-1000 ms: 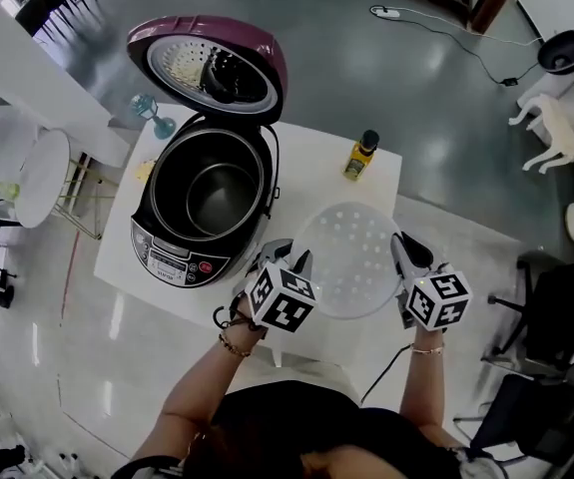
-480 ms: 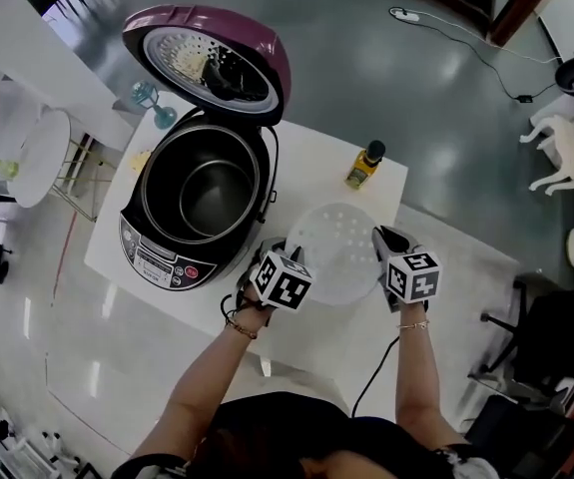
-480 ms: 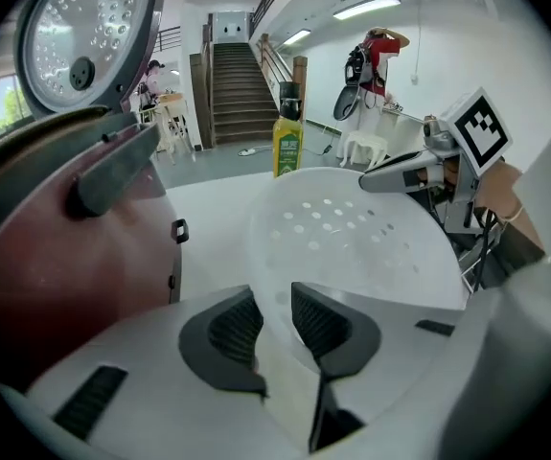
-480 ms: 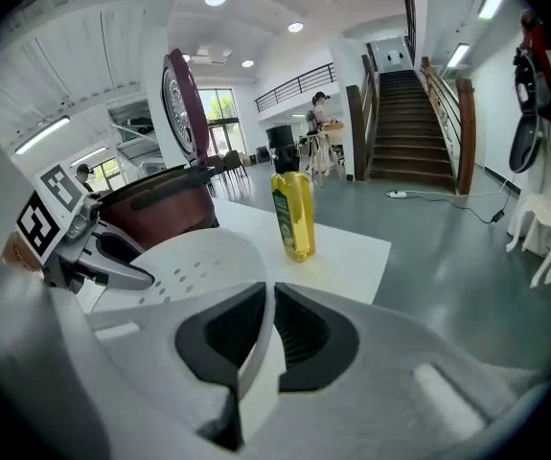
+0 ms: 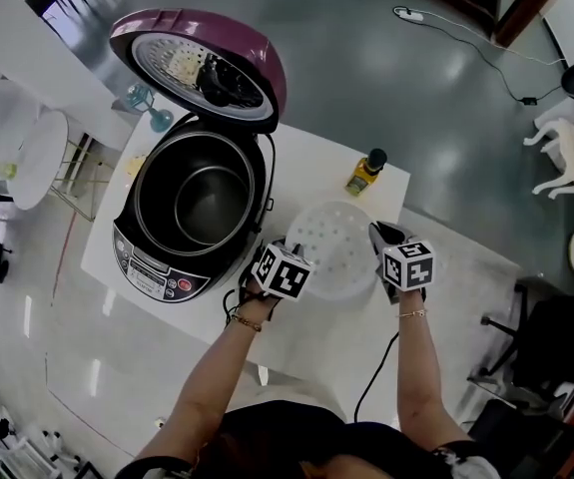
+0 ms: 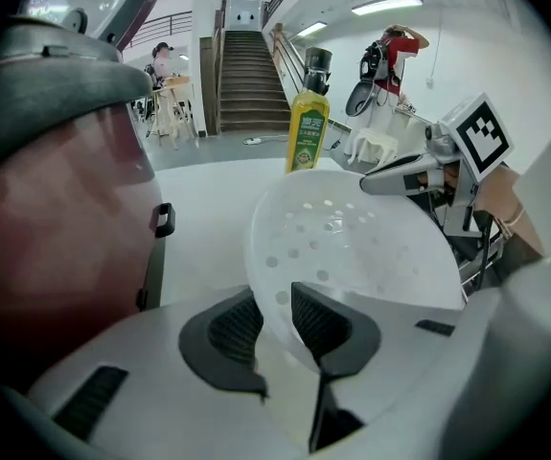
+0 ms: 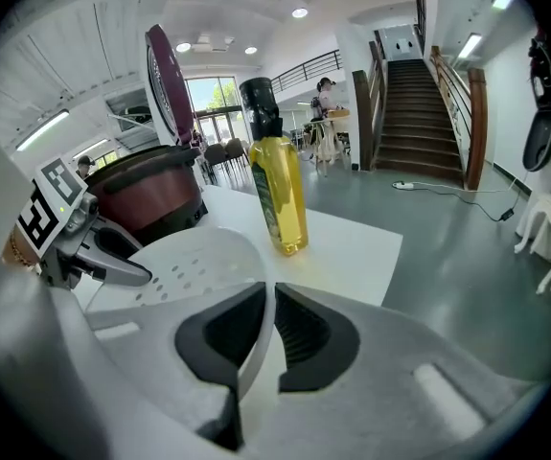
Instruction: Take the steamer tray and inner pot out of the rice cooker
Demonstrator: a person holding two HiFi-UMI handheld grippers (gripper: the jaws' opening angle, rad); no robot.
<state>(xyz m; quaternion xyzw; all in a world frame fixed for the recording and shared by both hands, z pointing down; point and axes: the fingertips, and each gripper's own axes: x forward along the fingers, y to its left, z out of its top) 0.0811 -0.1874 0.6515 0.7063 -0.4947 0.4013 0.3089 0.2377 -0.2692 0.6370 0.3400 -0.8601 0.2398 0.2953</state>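
The steamer tray (image 5: pixel 334 250), a white translucent dish pierced with round holes, is held outside the rice cooker (image 5: pixel 147 262), over the white table (image 5: pixel 306 158) and just to the cooker's right; whether its underside touches the tabletop cannot be told. Its near-left rim is clamped between the pads of the left gripper (image 6: pixel 273 303), and its right rim is pinched by the right gripper (image 7: pixel 269 312), whose jaws are drawn almost together on the thin edge. The inner pot (image 5: pixel 212 203) is seen seated in the cooker, dark and bare inside, under the raised maroon lid (image 5: pixel 202 63). A control panel (image 5: pixel 152 267) with a red button is carried on the cooker's front, but its print is too small to be read. A bottle of yellow oil (image 7: pixel 280 195) with a black cap is stood on the table beyond the tray, near the far edge; a green label is wrapped round it, and its lettering cannot be made out. Black-and-white square patterns are borne by the marker cube (image 5: pixel 284 272) on each gripper.
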